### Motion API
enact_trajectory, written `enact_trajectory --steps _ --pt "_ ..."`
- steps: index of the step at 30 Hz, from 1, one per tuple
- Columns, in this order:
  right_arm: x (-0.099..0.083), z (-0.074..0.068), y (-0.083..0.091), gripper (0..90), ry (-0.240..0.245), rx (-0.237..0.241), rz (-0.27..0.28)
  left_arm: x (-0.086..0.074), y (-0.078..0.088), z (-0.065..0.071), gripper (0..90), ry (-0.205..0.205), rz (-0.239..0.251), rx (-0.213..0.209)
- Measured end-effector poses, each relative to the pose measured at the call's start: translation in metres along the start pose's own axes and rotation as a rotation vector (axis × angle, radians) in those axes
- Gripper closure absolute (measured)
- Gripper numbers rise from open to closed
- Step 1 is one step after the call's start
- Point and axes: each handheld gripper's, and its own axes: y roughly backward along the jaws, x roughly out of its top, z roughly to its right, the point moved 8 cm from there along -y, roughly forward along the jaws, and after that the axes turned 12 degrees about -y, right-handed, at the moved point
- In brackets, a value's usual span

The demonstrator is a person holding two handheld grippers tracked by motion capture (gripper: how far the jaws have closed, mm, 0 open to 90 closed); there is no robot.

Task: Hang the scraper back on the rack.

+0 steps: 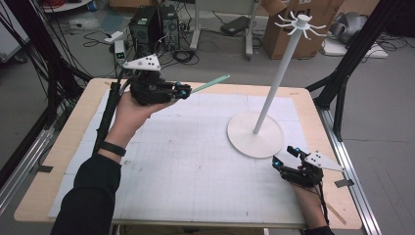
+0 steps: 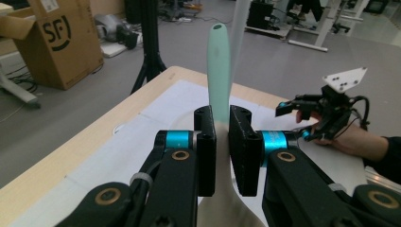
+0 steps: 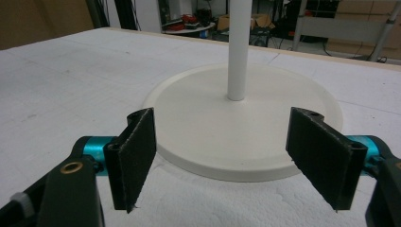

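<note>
High view: the left gripper (image 1: 188, 90) is raised above the counter (image 1: 63, 142), its jaws clamped on a mint-green spatula (image 1: 210, 83) (handle pointing toward the far edge). The right gripper (image 1: 284, 156) rests beside the white stand (image 1: 255, 134), jaws spread wide, holding nothing.

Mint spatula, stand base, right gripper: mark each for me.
mint spatula (image 2: 219, 71), left gripper view, on its handle above the jaws.
stand base (image 3: 198, 127), right gripper view, on the bare disc.
right gripper (image 1: 284, 157), high view, midway between its fingertips.
</note>
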Motion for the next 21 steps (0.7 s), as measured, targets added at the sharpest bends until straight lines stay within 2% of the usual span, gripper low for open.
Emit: enact_trajectory --steps 5,15,21 --pt "0.000 0.000 0.000 24.7 -0.001 0.001 0.001 0.029 -0.008 0.005 81.6 -0.027 0.017 -0.012" --pt "0.000 0.000 0.000 24.7 -0.001 0.002 0.002 0.079 -0.015 0.008 81.6 -0.083 0.001 -0.013" --pt "0.000 0.000 0.000 24.8 -0.001 0.002 0.003 0.110 -0.018 0.012 81.6 -0.107 0.009 -0.017"
